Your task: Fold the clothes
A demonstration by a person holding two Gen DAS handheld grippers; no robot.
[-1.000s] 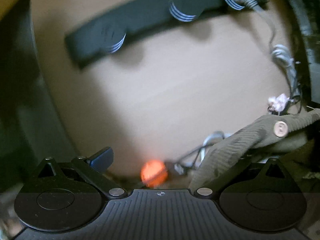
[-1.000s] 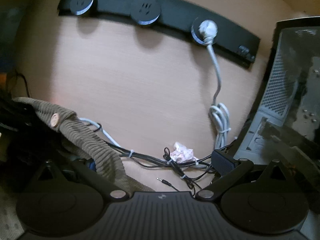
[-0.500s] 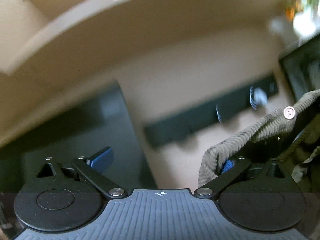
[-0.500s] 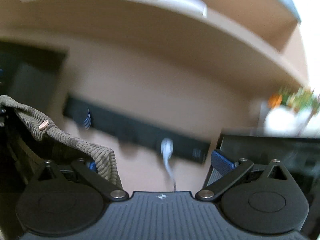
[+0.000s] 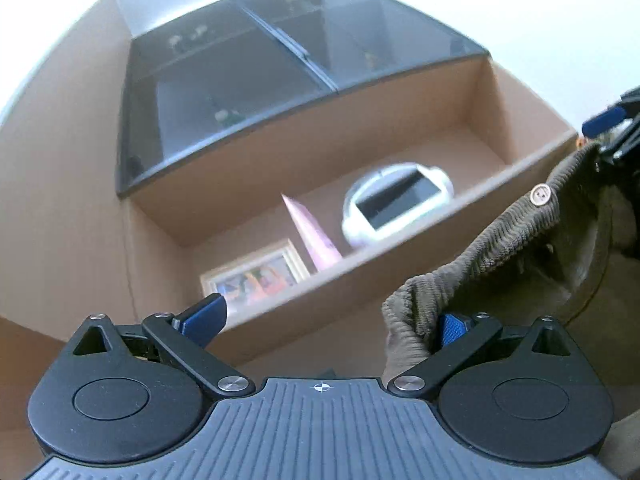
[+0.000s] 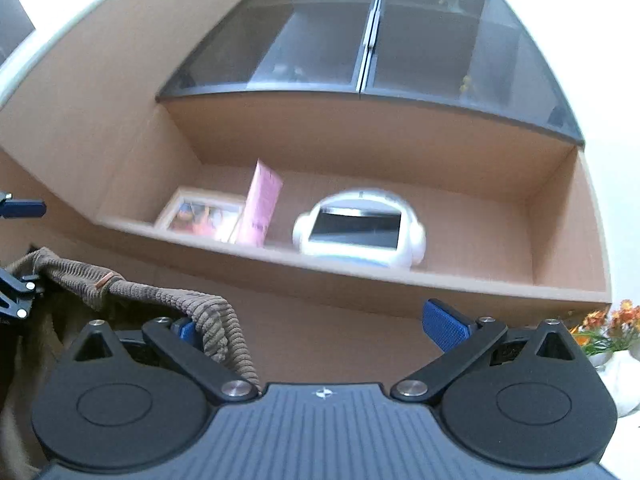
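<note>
A brown corduroy garment [image 5: 500, 244] with a round button hangs between my two grippers, raised in front of a wall shelf. In the left wrist view my left gripper [image 5: 328, 320] has its jaws wide apart, and the cloth edge drapes over its right blue pad [image 5: 452, 326]. In the right wrist view my right gripper [image 6: 316, 326] also stands wide apart, and the garment [image 6: 160, 296] drapes over its left pad [image 6: 186, 330]. Each gripper shows at the edge of the other's view.
A wooden wall shelf [image 6: 360, 276] holds a framed photo [image 6: 196, 214], a pink card [image 6: 260, 204] and a white screen device [image 6: 356, 228]. Dark glass cabinet doors [image 6: 372, 36] sit above. Orange flowers in a white vase [image 6: 612, 332] stand at the right.
Both grippers swung upward with the garment: views went from the desk with the power strip and cables to the wall shelf and cabinet. The cloth stays draped on the inner pads.
</note>
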